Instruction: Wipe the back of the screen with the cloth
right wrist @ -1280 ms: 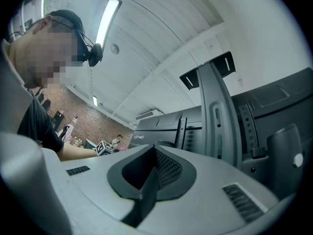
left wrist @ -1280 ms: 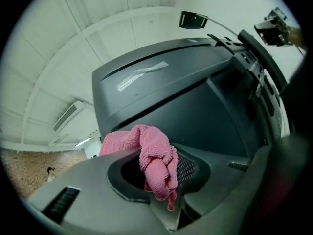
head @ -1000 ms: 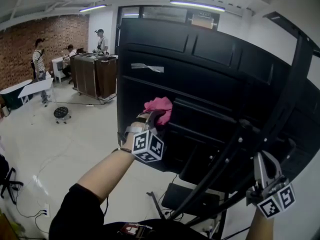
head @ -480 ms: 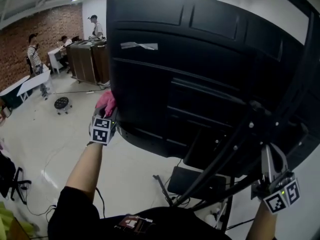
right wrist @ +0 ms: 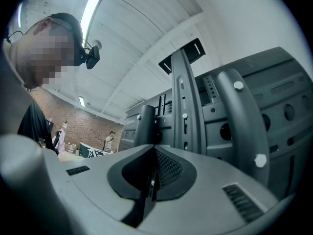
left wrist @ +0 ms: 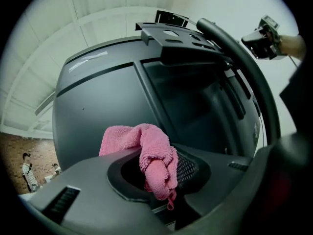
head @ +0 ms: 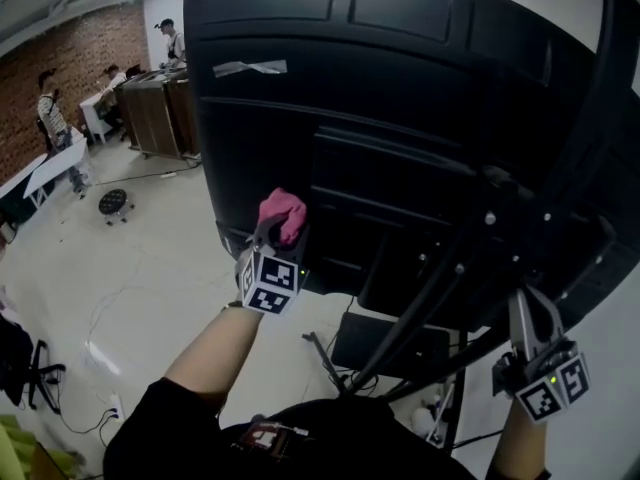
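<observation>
The left hand-held gripper (head: 272,236) clamps the pink cloth (head: 284,211) at the screen (head: 420,98) back's lower edge (right hand-held gripper (head: 528,320) closed, empty).

- The cloth (head: 282,214) (left wrist: 150,153) was pink terry, bunched, pressed against the screen's lower back.
- The screen (head: 400,118) (left wrist: 107,102) showed its large black panelled back, tilted.

1. The pink terry cloth (left wrist: 146,153) looks soft, with a nubbly looped pile.
2. The black plastic back of the screen (head: 400,98) is smooth and faintly shiny.
3. The black metal stand tube (head: 430,298) looks matt.
4. The pale floor (head: 130,258) is smooth and slightly glossy.
</observation>
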`<state>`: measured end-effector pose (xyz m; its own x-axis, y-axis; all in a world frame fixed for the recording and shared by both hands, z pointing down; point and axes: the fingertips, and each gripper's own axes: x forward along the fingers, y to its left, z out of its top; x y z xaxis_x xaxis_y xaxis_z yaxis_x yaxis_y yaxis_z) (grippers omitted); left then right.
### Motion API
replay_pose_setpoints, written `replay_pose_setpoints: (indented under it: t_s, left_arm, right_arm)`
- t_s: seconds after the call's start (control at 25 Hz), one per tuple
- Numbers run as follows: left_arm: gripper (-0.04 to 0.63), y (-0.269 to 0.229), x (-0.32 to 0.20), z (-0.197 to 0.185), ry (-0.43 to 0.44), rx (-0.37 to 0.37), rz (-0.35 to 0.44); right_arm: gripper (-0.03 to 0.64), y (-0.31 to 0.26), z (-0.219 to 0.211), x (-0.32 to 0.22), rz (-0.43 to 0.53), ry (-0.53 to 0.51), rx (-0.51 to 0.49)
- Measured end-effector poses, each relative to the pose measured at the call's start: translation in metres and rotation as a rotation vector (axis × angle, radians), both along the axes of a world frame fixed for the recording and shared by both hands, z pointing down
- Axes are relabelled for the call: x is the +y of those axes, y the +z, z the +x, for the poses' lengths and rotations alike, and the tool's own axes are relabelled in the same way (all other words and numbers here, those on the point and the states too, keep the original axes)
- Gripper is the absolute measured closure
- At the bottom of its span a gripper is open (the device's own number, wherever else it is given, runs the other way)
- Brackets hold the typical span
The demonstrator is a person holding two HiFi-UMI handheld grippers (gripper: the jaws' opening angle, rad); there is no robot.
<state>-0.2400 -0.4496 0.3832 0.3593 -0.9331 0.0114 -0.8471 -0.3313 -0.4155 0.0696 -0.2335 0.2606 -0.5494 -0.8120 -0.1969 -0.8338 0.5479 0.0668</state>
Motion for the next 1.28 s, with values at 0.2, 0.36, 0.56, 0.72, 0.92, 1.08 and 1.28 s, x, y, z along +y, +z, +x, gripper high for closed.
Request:
replay_pose_setpoints:
  t_s: [0.2, 0.36, 0.56, 0.72, 0.92, 1.08, 1.28]
  left_arm:
    - [0.499, -0.007, 0.01, 0.026, 0.015, -0.008, 0.015]
    - [0.499, 0.0, 0.022, 0.063, 0.092, -0.068, 0.02]
    - [0.499, 0.018, 0.026, 0.119, 0.183, -0.122, -0.016]
    - [0.5, 0.027, 0.03, 0.139, 0.214, -0.132, -0.02]
    - [0.499, 0.027, 0.036, 0.095, 0.205, -0.048, -0.05]
    - [0.499, 0.067, 0.02, -0.069, -0.085, 0.037, -0.148]
    - [0.499, 0.125, -0.011, -0.168, -0.292, 0.008, -0.252]
  right_arm:
    - [0.614, 0.023, 0.007, -0.005, -0.041, 0.001, -0.017]
    - [0.614, 0.048, 0.007, -0.013, -0.089, 0.002, -0.022]
    - [0.614, 0.074, -0.003, -0.019, -0.132, -0.011, -0.022]
    - [0.614, 0.107, -0.015, -0.024, -0.185, -0.043, -0.024]
    - [0.614, 0.139, -0.018, -0.033, -0.248, -0.052, -0.024]
    - [0.614, 0.147, -0.015, -0.04, -0.275, -0.04, -0.034]
    - [0.614, 0.153, -0.013, -0.036, -0.299, -0.009, -0.041]
